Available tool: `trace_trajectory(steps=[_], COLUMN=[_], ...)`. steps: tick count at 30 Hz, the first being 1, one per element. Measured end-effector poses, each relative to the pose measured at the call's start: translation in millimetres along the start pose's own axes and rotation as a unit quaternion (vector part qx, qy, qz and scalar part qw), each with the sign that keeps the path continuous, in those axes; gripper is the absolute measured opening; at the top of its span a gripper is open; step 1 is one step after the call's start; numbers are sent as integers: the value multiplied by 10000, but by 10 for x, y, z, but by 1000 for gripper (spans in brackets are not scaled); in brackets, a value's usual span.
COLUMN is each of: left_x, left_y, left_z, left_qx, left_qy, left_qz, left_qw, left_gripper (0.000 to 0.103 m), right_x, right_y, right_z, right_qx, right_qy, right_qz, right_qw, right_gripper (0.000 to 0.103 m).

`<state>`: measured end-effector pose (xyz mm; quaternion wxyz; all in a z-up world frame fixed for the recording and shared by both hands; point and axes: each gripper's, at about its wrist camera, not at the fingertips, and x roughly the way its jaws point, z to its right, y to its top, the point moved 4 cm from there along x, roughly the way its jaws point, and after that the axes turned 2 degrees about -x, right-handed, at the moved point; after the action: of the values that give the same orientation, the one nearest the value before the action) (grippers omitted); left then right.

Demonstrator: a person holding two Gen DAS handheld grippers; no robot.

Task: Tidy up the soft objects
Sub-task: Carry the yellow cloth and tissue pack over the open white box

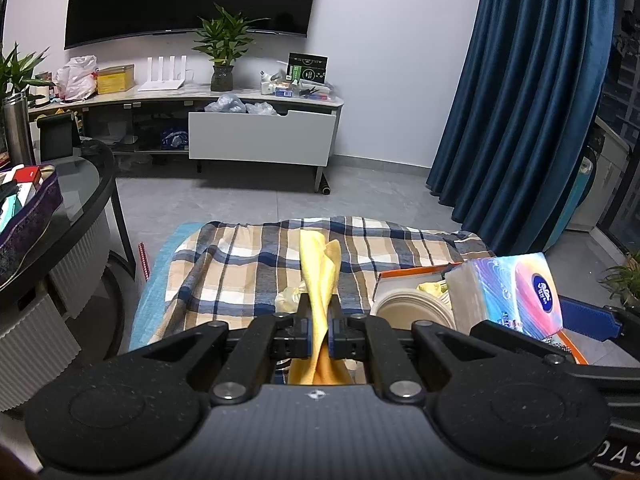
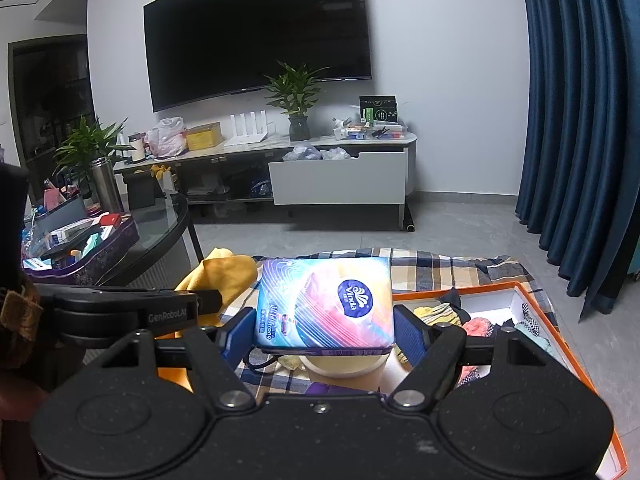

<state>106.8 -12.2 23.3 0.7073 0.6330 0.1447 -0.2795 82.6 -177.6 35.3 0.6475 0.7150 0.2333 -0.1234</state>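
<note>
Left hand-held gripper (image 1: 320, 312) pinched tight on yellow cloth (image 1: 318, 276); right hand-held gripper (image 2: 325, 334) (spread wide) clamps tissue pack (image 2: 326, 304).

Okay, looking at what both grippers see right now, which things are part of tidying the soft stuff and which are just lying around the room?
Part of the job:
- yellow cloth, clamped in the left gripper
- tissue pack, held in the right gripper
- orange-edged box with small fabric items
- plaid blanket underneath

Just lying about:
- television
- potted plant
- glass table
- blue curtain
</note>
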Motion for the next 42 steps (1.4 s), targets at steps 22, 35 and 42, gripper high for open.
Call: trace_trajectory(steps=[22,35,42], left_x=[52,54,72], left_y=[-12,-15,-26], left_z=[171,294,358], left_qx=[67,192,232], left_qy=[-179,-283,-335], left_qz=[-72,-90,-119], left_qw=[9998,9994,9991], left_gripper=[10,10,10], right_x=[-74,-111,-120], right_y=[23,17,22], right_z=[123,180,213], right_qx=[133,182,231], right_qy=[-204,-278,-351], right_qz=[83,101,92], right_qw=[9997,9994,9991], right_gripper=[88,88,88])
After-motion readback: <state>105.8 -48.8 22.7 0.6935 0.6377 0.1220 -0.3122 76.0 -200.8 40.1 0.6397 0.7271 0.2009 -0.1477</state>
